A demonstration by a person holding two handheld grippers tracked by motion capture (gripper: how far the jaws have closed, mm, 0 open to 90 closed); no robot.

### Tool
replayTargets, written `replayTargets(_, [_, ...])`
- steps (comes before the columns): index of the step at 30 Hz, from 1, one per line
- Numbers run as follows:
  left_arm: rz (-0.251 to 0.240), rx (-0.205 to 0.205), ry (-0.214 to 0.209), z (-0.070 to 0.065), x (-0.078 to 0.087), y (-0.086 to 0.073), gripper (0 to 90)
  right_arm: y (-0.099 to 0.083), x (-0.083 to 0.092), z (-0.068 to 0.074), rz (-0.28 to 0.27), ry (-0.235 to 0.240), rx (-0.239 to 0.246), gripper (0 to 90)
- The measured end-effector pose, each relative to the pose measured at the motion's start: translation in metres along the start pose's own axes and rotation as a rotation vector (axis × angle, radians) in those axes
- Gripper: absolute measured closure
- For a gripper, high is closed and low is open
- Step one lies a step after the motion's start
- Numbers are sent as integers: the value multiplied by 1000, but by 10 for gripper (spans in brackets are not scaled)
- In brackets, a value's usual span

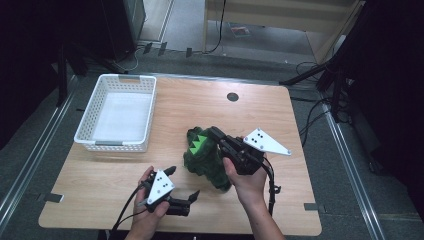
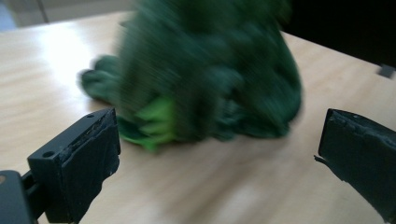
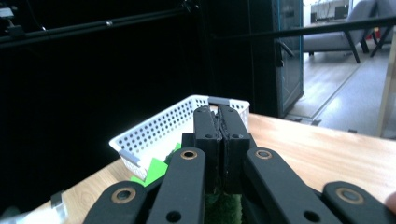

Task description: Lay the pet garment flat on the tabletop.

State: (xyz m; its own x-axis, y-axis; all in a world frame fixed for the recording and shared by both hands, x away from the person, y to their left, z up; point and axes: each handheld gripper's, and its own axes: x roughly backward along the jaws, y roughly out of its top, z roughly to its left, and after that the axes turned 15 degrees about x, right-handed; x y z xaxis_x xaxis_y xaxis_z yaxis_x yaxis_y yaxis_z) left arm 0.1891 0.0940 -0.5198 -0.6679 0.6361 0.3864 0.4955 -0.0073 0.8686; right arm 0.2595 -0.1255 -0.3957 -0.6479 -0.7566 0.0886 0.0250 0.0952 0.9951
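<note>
Item: green plush toy (image 1: 205, 157) with bright green spikes, located near the middle of the wooden surface (image 1: 280, 120), its upper part raised while its lower end hangs toward the person's side of the surface; the left tool view shows it blurred, its bottom edge at the wood. Right tool (image 1: 216, 134): jaws clenched together on a pinch of the toy's fabric, green plush visible just beneath them in the right tool view; the tool points away from the person toward the basket. Left tool (image 1: 182, 184): released, jaws spread wide with nothing between them, held low over the near-left part of the surface, just beside the toy and apart from it. White perforated plastic basket (image 1: 87, 125): standing at the far-left corner of the surface, well apart from the toy. Round black grommet hole (image 1: 232, 97): near the far edge of the surface.
</note>
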Motion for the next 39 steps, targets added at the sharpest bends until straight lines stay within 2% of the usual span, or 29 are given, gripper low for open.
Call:
replayTargets(1, [25, -10, -12, -6, -5, -4, 0, 4, -3, 3, -6, -5, 2, 894])
replayTargets(4, [36, -14, -33, -13, -11, -7, 0, 5, -5, 7, 3, 12, 6, 892])
replayTargets(5, [36, -15, -61, -16, -13, -10, 0, 5, -7, 9, 13, 20, 8, 891])
replayTargets(6, [41, -5, -103, -21, -15, -12, 0, 3, -11, 14, 36, 54, 15, 886])
replayTargets(7, [35, 0, -95, -23, -17, -13, 11, 3, -12, 15, 36, 70, 22, 885])
replayTargets(10, [22, 36, -23, -27, -22, -14, 157, 1, -17, 20, 53, 100, 28, 883])
replayTargets(11, [24, 41, -3, -27, -23, -14, 156, 1, -19, 21, 55, 114, 21, 883])
replayTargets(14, [37, 45, 12, -29, -27, -15, 139, -1, -22, 23, 54, 137, 11, 883])
replayTargets(16, [57, 34, 10, -34, -31, -18, 138, -1, -23, 23, 58, 142, 12, 882])
replayTargets(17, [64, 23, 23, -38, -34, -19, 137, -1, -24, 23, 59, 142, 8, 882])
replayTargets(18, [76, 5, 44, -41, -38, -20, 141, -1, -24, 22, 55, 142, 2, 882])
replayTargets(19, [92, 6, 75, -44, -42, -21, 149, -1, -23, 21, 54, 143, -6, 882])
replayTargets(21, [111, 0, 153, -45, -49, -19, 174, 0, -23, 20, 48, 145, -18, 882])
replayTargets(24, [108, -9, 221, -40, -54, -15, 385, 0, -20, 17, 43, 139, -22, 882])
replayTargets(26, [101, 28, 192, -32, -53, -12, 571, 1, -18, 15, 38, 133, -25, 882])
replayTargets(27, [93, 33, 184, -29, -51, -10, 625, 1, -18, 14, 38, 132, -27, 882])
replayTargets(29, [75, 55, 128, -21, -46, -4, 769, 1, -16, 12, 40, 118, -25, 882])
replayTargets(31, [43, 63, 92, -14, -37, 2, 826, 1, -14, 10, 40, 98, -20, 882])
replayTargets(33, [25, 71, 30, -7, -28, 7, 857, 2, -9, 6, 28, 65, -15, 883])
replayTargets(34, [25, 71, 30, -7, -28, 7, 865, 4, -6, 3, 18, 50, -16, 883])
replayTargets(35, [12, 59, 7, -4, -22, 9, 865, 4, -6, 3, 18, 50, -16, 883])
replayTargets(36, [4, 53, -19, -1, -16, 12, 874, 8, 5, -5, -6, -2, -18, 883])
replayTargets(37, [0, 60, -72, 3, -8, 15, 876, 9, 9, -8, -16, -18, -17, 884])
replayTargets(38, [0, 60, -72, 3, -8, 15, 877, 9, 9, -8, -16, -18, -17, 884])
replayTargets(39, [-13, 54, -132, 6, 2, 18, 878, 13, 20, -15, -39, -67, -27, 884])
